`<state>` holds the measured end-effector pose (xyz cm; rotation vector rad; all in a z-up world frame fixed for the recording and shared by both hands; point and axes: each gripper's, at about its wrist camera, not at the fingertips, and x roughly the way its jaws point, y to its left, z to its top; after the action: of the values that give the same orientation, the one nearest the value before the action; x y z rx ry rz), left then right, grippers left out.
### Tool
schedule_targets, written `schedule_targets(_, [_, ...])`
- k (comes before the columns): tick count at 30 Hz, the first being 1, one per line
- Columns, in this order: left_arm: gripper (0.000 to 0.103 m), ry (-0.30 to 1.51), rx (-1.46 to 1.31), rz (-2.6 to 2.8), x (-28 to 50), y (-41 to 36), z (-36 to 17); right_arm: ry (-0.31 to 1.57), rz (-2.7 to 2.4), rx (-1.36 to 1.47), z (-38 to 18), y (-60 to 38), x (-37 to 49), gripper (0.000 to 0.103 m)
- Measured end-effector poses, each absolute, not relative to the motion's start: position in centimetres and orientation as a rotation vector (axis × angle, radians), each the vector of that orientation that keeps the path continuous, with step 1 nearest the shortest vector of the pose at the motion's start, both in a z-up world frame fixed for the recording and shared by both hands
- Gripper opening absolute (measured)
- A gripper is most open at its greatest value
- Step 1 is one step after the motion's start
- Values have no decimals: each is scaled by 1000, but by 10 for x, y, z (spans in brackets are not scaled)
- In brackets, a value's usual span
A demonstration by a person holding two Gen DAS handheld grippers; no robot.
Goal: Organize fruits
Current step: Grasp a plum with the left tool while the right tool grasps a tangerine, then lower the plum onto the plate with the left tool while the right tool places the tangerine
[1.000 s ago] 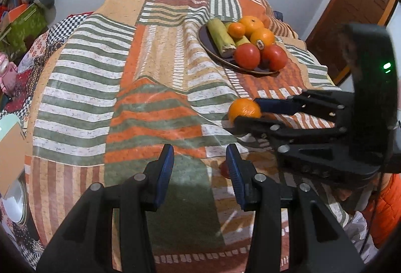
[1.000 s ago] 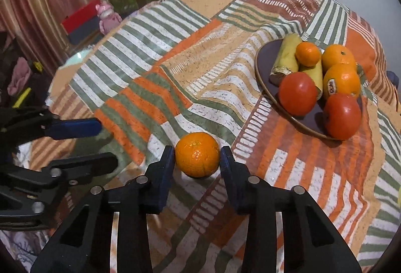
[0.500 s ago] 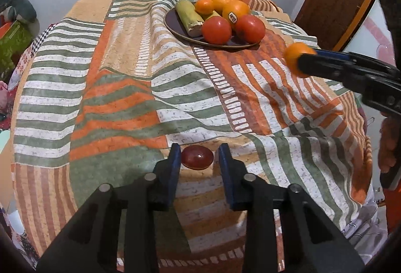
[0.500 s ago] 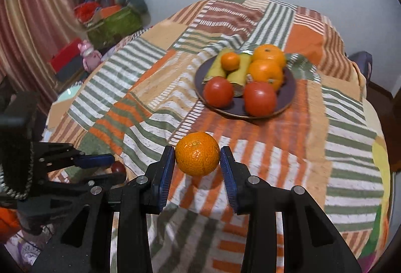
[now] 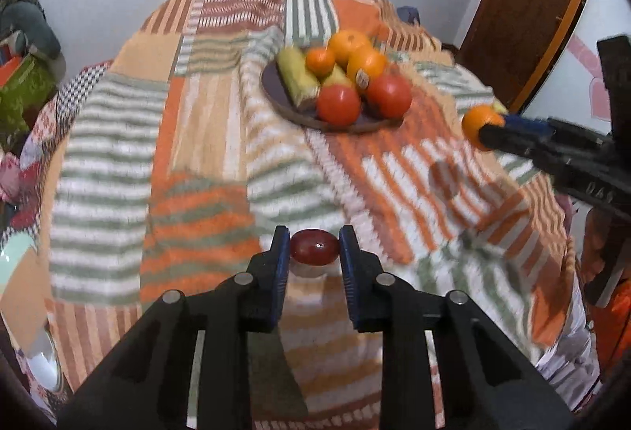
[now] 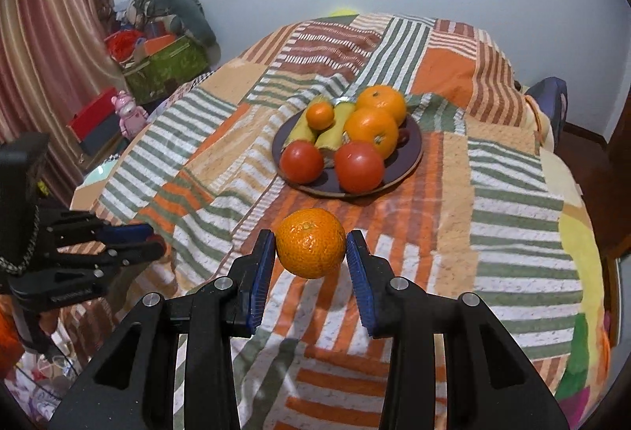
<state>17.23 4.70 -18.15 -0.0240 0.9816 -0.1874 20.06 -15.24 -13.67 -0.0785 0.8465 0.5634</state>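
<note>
A small dark red fruit (image 5: 314, 247) is pinched between the blue pads of my left gripper (image 5: 314, 250), held just above the striped cloth. My right gripper (image 6: 310, 246) is shut on a small orange (image 6: 310, 242), lifted over the cloth in front of the plate. The left wrist view shows that orange (image 5: 480, 122) and the right gripper at the right edge. A dark plate (image 6: 412, 150) further back holds two red tomatoes (image 6: 301, 161), oranges (image 6: 370, 132) and yellow-green bananas (image 6: 303, 128). The left gripper (image 6: 155, 246) shows at the left in the right wrist view.
The table wears a patchwork striped cloth (image 6: 493, 193) that drops away at its edges. Boxes, cushions and a pink toy (image 6: 130, 112) crowd the floor at the left by a curtain. A wooden door (image 5: 528, 8) stands at the right.
My left gripper closed on the dark red fruit and raised it slightly. The right gripper carried the orange up off the cloth and swung toward the plate's near side.
</note>
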Motion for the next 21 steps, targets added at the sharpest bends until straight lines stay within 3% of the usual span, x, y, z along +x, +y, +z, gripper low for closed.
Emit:
schedule_targets(10, [25, 888, 1, -222, 220, 24, -149, 790, 533, -76, -121, -166, 228, 35])
schedule_targets(21, [25, 872, 21, -234, 287, 1, -153, 792, 492, -66, -130, -174, 279, 35])
